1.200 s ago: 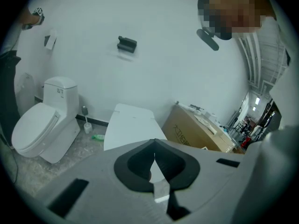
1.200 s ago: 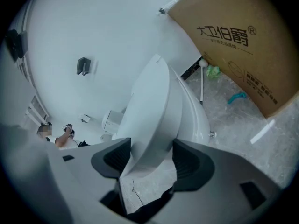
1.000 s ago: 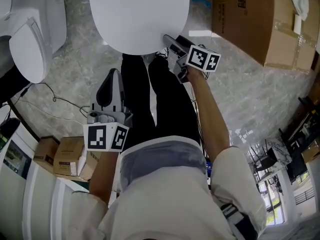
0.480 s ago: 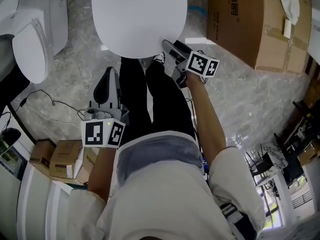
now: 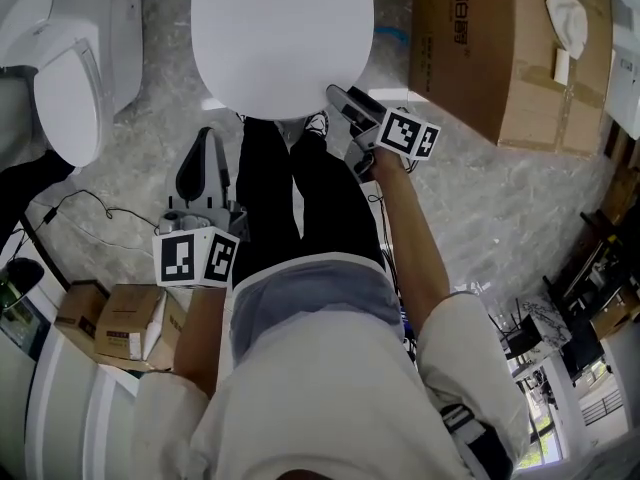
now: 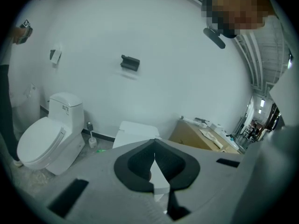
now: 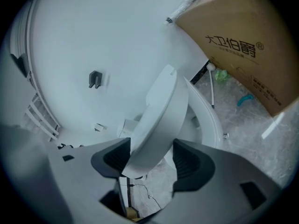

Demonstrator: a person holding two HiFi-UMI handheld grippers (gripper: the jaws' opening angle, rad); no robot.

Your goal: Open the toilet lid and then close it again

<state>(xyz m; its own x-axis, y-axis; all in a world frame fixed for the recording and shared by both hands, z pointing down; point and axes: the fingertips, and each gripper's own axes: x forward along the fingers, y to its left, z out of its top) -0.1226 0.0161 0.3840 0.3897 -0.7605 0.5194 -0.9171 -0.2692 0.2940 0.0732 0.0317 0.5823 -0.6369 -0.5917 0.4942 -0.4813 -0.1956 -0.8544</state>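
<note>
Second toilet: stood far left on the grey floor, lid down, partly cut off by the frame edge; well apart from the work.
Small boxes: cardboard, lower left, partly hidden behind the left forearm.
Left gripper: hung low beside the person's black trousers, well short of the toilet. In the left gripper view its jaws were pressed together with nothing in them.
Toilet lid: white oval at top centre, its far end cut off. In the head view it hid the bowl. The right gripper view showed the lid tilted up off the seat.
Right gripper: at the lid's near right edge. Its jaws pinched that edge, one pad on each face.
Cardboard box: large, right of the toilet, printed characters too small to read.
</note>
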